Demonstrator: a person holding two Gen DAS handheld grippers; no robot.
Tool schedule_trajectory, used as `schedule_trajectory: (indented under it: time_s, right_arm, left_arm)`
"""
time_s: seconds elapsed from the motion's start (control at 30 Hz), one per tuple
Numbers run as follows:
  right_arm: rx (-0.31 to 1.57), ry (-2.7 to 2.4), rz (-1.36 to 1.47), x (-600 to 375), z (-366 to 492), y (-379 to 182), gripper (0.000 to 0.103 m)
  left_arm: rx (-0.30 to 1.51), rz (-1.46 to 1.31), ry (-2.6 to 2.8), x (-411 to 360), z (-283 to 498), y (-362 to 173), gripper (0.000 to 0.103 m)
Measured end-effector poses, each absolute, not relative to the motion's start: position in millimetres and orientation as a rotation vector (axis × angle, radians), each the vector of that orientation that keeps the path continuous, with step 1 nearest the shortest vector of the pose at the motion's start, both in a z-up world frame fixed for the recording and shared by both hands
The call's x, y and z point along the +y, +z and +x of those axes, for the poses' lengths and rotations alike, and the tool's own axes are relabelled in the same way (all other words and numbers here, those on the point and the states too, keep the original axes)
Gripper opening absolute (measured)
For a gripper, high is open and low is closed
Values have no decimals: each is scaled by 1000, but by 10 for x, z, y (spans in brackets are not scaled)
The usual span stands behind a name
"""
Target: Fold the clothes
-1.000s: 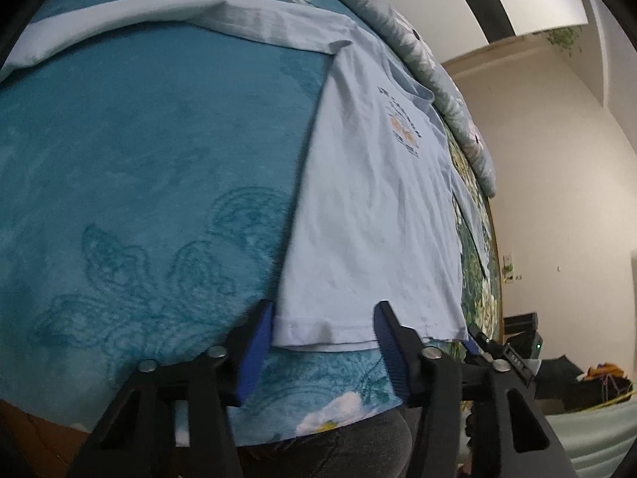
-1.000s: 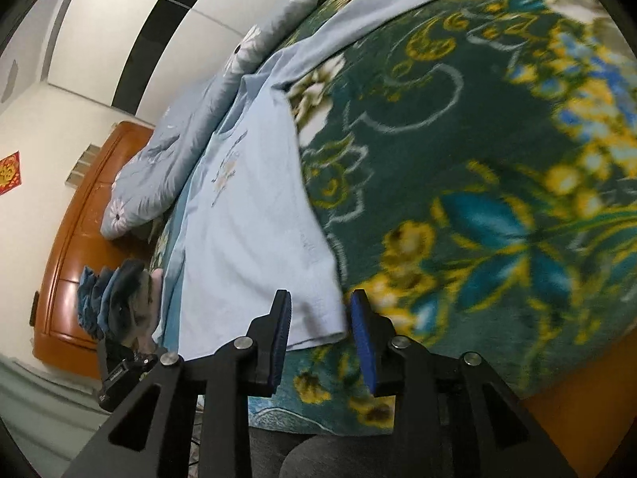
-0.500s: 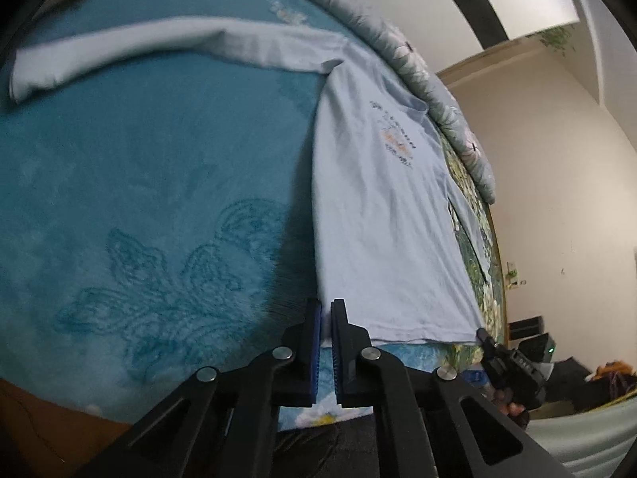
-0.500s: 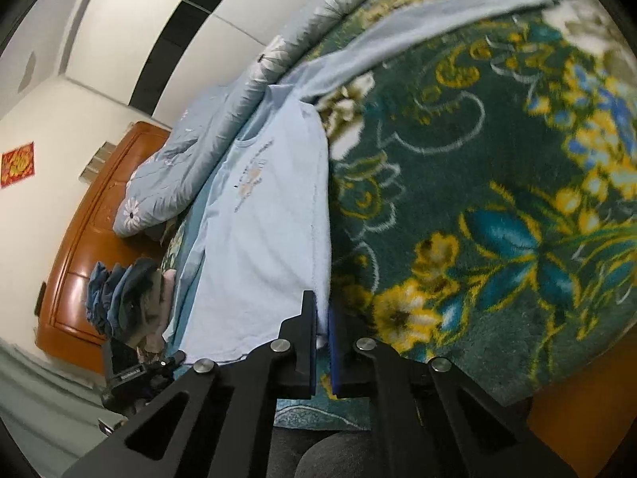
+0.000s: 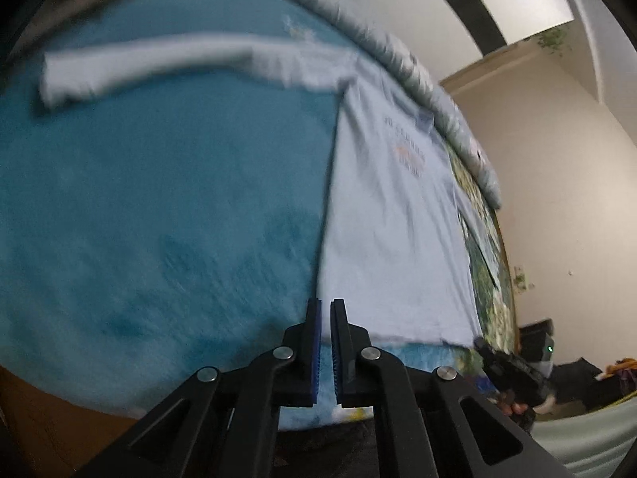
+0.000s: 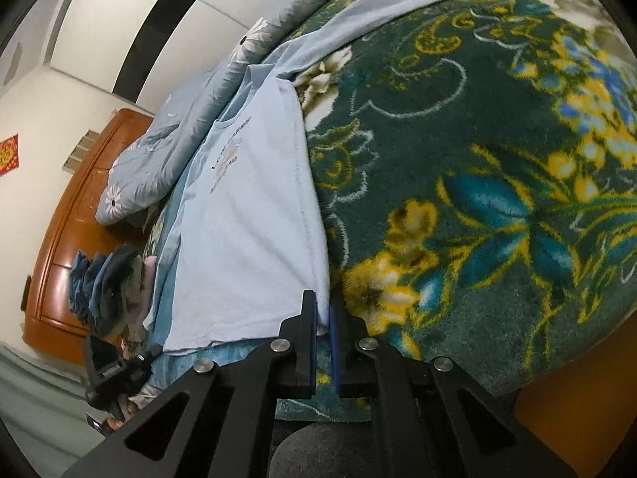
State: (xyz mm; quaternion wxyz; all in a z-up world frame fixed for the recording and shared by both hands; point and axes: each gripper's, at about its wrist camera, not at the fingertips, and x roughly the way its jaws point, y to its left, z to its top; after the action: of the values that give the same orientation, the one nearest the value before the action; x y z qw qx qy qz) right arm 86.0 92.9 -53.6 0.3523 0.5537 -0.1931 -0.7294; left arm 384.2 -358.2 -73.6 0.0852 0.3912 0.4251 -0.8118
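A light blue long-sleeved shirt [image 5: 390,215] lies flat on the bed, front print up, one sleeve stretched left across the teal blanket. It also shows in the right wrist view [image 6: 247,215], its other sleeve running to the upper right. My left gripper [image 5: 325,310] is shut on the shirt's bottom left hem corner. My right gripper [image 6: 323,310] is shut on the bottom right hem corner. The left view is motion-blurred.
The bed carries a teal blanket [image 5: 159,207] on one side and a dark green flowered blanket [image 6: 477,167] on the other. A grey-blue quilt [image 6: 167,147] lies along the headboard side. A pile of folded clothes [image 6: 107,283] sits by the wooden bed frame [image 6: 59,239].
Both grippers, open around the hem corners a second ago, have closed on them. The views have since risen slightly, and the left one is blurred with motion.
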Motion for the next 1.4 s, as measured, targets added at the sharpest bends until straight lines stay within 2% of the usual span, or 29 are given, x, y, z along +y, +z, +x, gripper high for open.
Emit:
schedule_trajectory:
  time_s: [0.03, 0.07, 0.1, 0.17, 0.3, 0.5, 0.57, 0.63, 0.7, 0.73, 0.87, 0.97, 1.17, 1.27, 1.4]
  right_arm:
    - [-496, -1890, 1427, 935, 865, -520, 7]
    - [-499, -1893, 1422, 951, 864, -509, 7]
    - [-503, -1896, 1417, 966, 863, -498, 7]
    - [-509, -1907, 1411, 996, 858, -484, 7]
    - [-522, -1925, 1425, 1023, 821, -503, 10]
    - [-526, -1926, 1456, 969, 768, -560, 11]
    - [-523, -1926, 1464, 955, 755, -570, 11]
    - [-524, -1928, 1469, 952, 737, -577, 11]
    - [-525, -1930, 1471, 953, 719, -575, 11]
    - [-526, -1932, 1471, 954, 706, -574, 11]
    - [-530, -1931, 1471, 929, 634, -595, 11]
    - [-537, -1920, 1464, 902, 587, -610, 11]
    - [-572, -1885, 1436, 884, 495, -653, 11]
    - [-609, -1869, 1423, 898, 452, -683, 11]
    - [-612, -1863, 1402, 902, 401, -681, 11]
  left_arm:
    - [1216, 1127, -2412, -3656, 3881, -668, 8]
    - [1169, 1082, -2388, -3767, 3941, -608, 16]
    - [1133, 1034, -2349, -3896, 4014, -572, 32]
    - [1076, 950, -2272, -4131, 4144, -525, 53]
    - [1043, 850, -2133, -4598, 4326, -593, 56]
    - [1149, 780, -2158, -4995, 4294, -816, 62]
    - [1145, 793, -2182, -5021, 4235, -858, 60]
    - [1069, 822, -2206, -4973, 4152, -817, 51]
    - [978, 892, -2215, -4928, 4053, -770, 8]
    - [950, 935, -2209, -4909, 3961, -725, 5]
    - [993, 977, -2289, -4869, 3724, -408, 4]
    - [986, 903, -2409, -4869, 3503, 138, 4]
    - [837, 829, -2590, -4740, 2733, 1199, 4]
    - [823, 860, -2653, -4578, 2221, 1463, 4]
    - [765, 937, -2703, -4253, 1503, 1554, 4]
